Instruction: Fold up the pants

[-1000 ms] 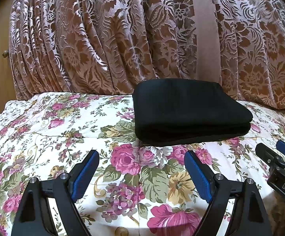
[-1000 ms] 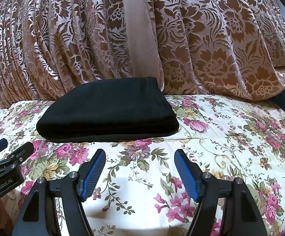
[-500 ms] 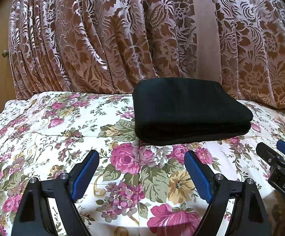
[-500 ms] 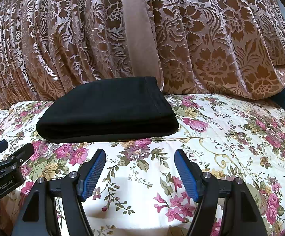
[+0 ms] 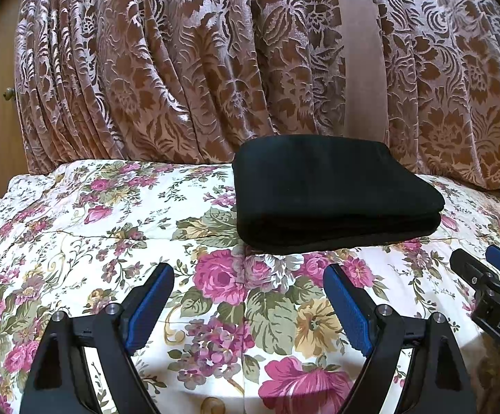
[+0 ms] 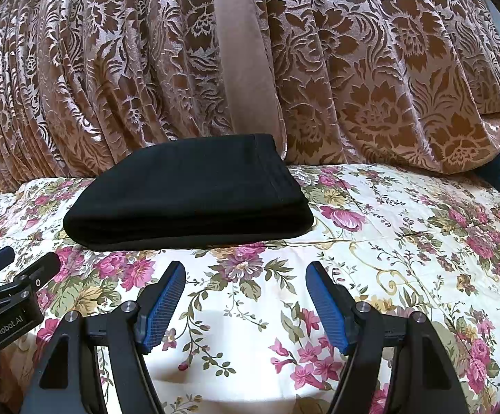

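Note:
The black pants [image 5: 332,189] lie folded into a flat, layered rectangle on the floral bedspread [image 5: 94,227], close to the curtain. In the right wrist view the same pants [image 6: 191,196] sit left of centre. My left gripper [image 5: 250,276] hovers open in front of the pants, apart from them, with only bedspread between its blue pads. Held just as low, my right gripper [image 6: 246,272] is open and empty, short of the pants' near edge. Each gripper shows at the edge of the other's view: the right gripper [image 5: 484,269], the left gripper [image 6: 18,258].
A brown and pink patterned curtain [image 5: 187,69] hangs right behind the bed, with a plain band [image 5: 363,51] down it. A wooden door with a knob [image 5: 8,94] stands at far left. Bedspread [image 6: 405,241] extends to the right of the pants.

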`<act>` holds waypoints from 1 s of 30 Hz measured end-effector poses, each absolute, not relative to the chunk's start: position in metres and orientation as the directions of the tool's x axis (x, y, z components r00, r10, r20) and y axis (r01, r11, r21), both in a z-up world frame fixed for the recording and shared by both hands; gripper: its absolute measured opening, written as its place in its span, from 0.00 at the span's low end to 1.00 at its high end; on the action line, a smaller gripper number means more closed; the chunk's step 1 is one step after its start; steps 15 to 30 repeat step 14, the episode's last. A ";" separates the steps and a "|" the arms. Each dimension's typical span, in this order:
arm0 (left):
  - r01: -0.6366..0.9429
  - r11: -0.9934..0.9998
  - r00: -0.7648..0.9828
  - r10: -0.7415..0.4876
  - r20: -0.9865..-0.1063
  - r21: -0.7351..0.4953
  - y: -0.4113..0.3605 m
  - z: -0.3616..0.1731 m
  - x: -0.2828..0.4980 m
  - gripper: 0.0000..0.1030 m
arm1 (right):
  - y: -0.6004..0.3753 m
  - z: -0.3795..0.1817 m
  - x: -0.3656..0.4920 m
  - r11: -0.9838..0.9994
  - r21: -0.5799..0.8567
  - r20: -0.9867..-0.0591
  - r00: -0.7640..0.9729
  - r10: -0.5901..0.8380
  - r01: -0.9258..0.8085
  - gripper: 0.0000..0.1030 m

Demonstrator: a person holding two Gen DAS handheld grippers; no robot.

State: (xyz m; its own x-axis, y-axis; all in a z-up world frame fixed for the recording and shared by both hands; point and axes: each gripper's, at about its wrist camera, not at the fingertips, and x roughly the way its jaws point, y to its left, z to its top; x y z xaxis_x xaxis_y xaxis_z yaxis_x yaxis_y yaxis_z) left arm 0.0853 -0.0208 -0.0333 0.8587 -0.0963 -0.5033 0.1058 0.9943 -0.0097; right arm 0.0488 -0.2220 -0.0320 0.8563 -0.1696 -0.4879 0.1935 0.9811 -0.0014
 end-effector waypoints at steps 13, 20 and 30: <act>0.113 0.993 0.847 -0.104 -0.522 -0.015 -0.020 -0.037 0.088 0.86 | -0.224 -0.033 0.050 0.981 0.004 -0.499 0.850 -0.166 0.194 0.71; 0.114 0.993 0.844 -0.106 -0.526 -0.017 -0.020 -0.037 0.089 0.86 | -0.225 -0.034 0.050 0.981 0.004 -0.500 0.850 -0.165 0.193 0.71; 0.114 0.993 0.844 -0.106 -0.526 -0.017 -0.020 -0.037 0.089 0.86 | -0.225 -0.034 0.050 0.981 0.004 -0.500 0.850 -0.165 0.193 0.71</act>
